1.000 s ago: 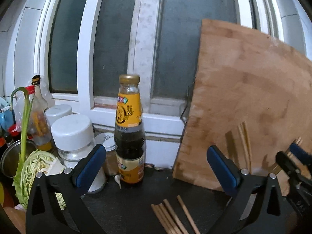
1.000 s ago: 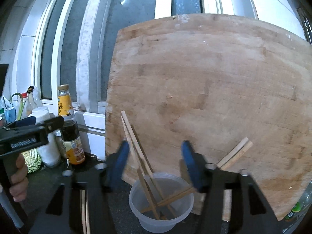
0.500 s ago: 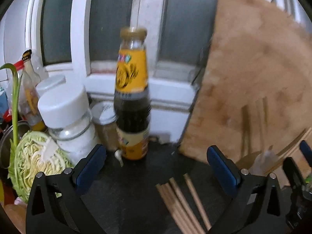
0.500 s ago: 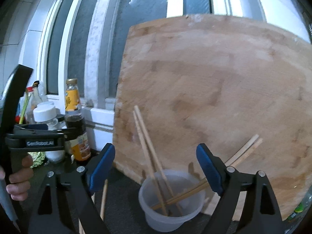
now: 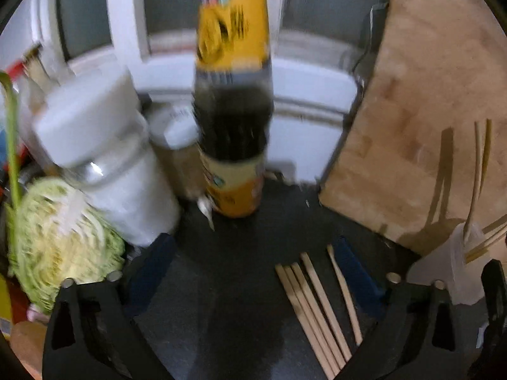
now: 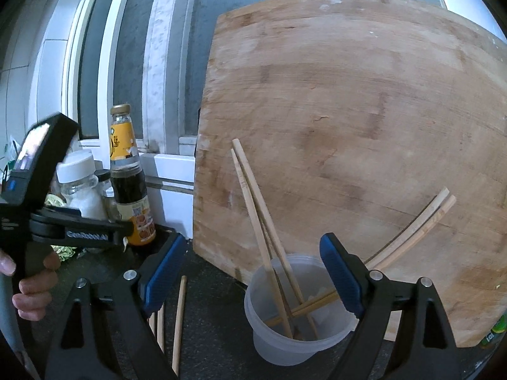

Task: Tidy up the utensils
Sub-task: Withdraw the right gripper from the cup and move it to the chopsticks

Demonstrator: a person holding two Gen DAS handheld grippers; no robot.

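Several loose wooden chopsticks [image 5: 317, 310] lie side by side on the dark counter. My left gripper [image 5: 253, 253] points down over them. Its jaws are wide and closing, with the sticks on the counter between the fingers, close to the right finger, and no pad touches them. A clear plastic cup [image 6: 285, 342] holds several chopsticks that lean on the board. My right gripper [image 6: 252, 253] hovers just in front of the cup, open, with nothing gripped. In the right wrist view the left gripper [image 6: 79, 231] is at the left, held by a hand [image 6: 31, 291], with loose chopsticks [image 6: 179, 319] below it.
A big wooden cutting board [image 6: 348, 142] leans on the window behind the cup [image 5: 443, 272]. A dark sauce bottle [image 5: 233, 110], a white-lidded jar [image 5: 104, 164] and a cut cabbage [image 5: 60, 247] crowd the back left of the counter.
The left gripper has tipped downward and come closer to the counter, so more of the loose chopsticks shows. The right gripper's jaws have spread wide apart in front of the cup.
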